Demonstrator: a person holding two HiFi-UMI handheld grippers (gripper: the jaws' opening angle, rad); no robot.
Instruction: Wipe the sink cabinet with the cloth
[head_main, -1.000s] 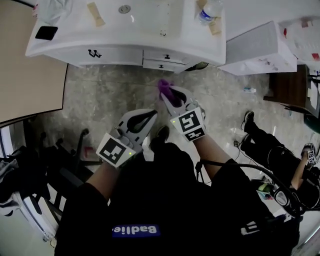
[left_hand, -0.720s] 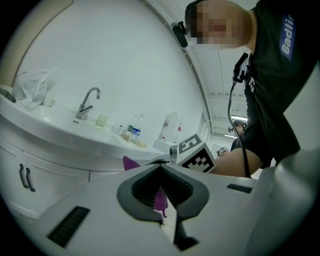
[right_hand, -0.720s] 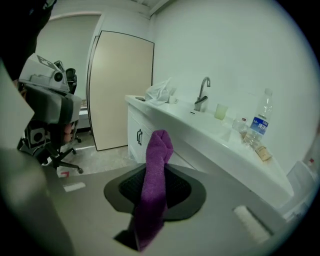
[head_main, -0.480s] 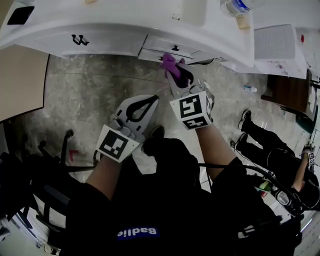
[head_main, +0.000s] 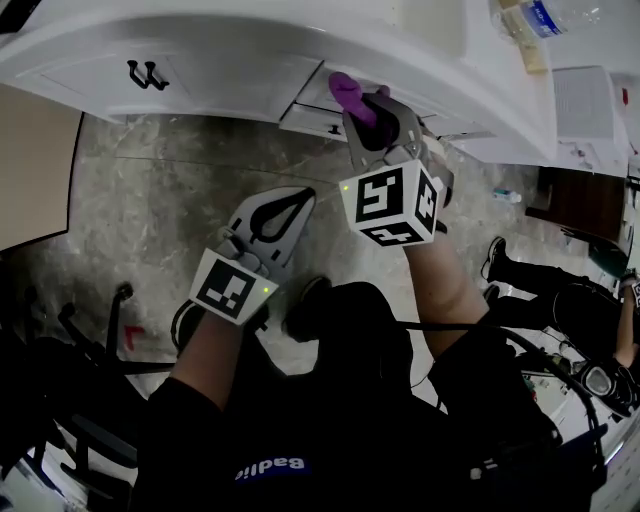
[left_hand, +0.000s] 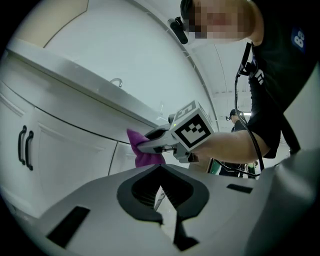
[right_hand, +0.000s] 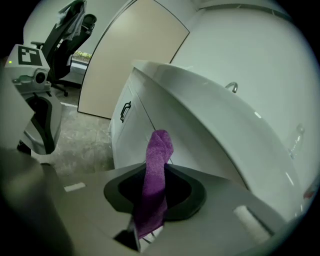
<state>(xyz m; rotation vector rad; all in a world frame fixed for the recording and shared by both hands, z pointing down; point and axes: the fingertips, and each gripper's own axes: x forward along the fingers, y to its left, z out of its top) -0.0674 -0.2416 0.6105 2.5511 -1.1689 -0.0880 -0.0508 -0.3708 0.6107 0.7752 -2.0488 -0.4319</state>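
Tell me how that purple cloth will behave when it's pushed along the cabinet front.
Probably floppy: the purple cloth stands up only as a bunched fold pinched in the right tool. Its fuzzy nap should drag rather than slide on the smooth cabinet front, and it looks light.

Two grey two-jaw grippers, left (head_main: 303, 197) and right (head_main: 368, 108); one purple terry cloth (head_main: 345, 90); one white sink cabinet (head_main: 230, 80); two black door handles (head_main: 134, 71); one clear plastic bottle (head_main: 572, 14).

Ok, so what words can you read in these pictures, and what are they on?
"Badlie": on the blue patch of the shirt, upside down in the head view and a bit blurry, so I'm not fully sure.
Bottle label: too blurred to read.
Right cube and left cube: black-and-white square patterns only, no words.
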